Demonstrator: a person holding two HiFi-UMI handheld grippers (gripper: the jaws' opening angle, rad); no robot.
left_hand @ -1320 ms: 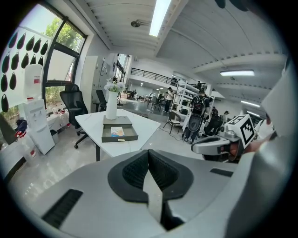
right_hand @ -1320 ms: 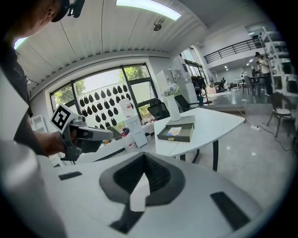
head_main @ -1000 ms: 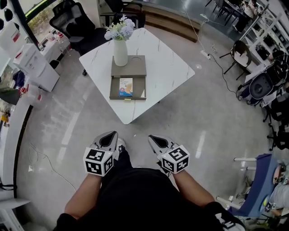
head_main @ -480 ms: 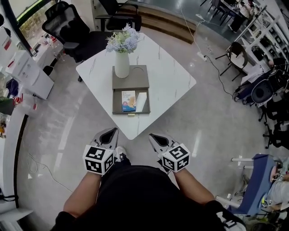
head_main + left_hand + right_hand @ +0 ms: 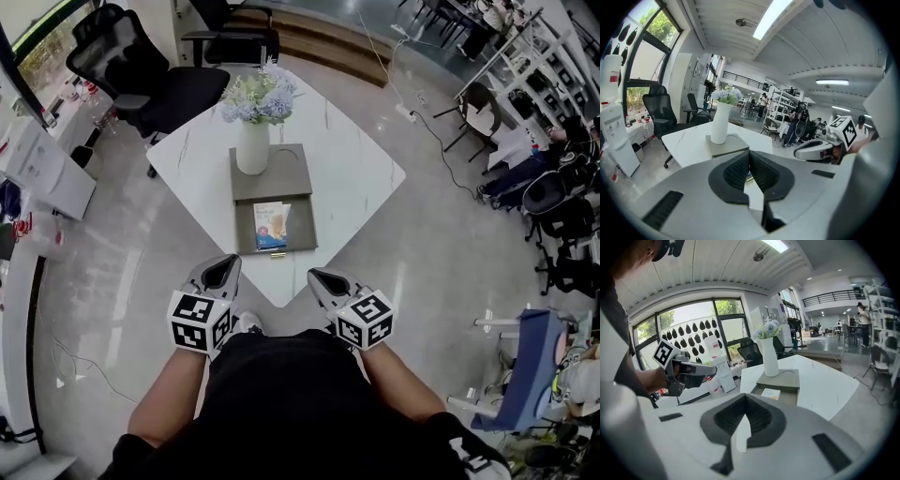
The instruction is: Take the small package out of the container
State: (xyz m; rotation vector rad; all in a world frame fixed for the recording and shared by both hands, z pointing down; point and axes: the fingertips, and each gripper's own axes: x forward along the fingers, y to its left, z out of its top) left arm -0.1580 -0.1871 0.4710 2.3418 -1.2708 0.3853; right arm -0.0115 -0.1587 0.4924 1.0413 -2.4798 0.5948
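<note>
Left gripper (image 5: 223, 269), right gripper (image 5: 323, 277): fingers pressed together, empty. Small package (image 5: 270, 226) in container (image 5: 306, 232) at 12 o'clock; overreach could perhaps topple vase (image 5: 252, 147) behind.

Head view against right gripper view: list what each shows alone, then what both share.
Head view only: the marker cube on the right gripper, and the whole outline of the table.
Right gripper view only: that gripper's jaws close up, shut with nothing between them, and the ceiling light.
Both: the vase, the container with the package lying in its open part, and the left gripper.
</note>
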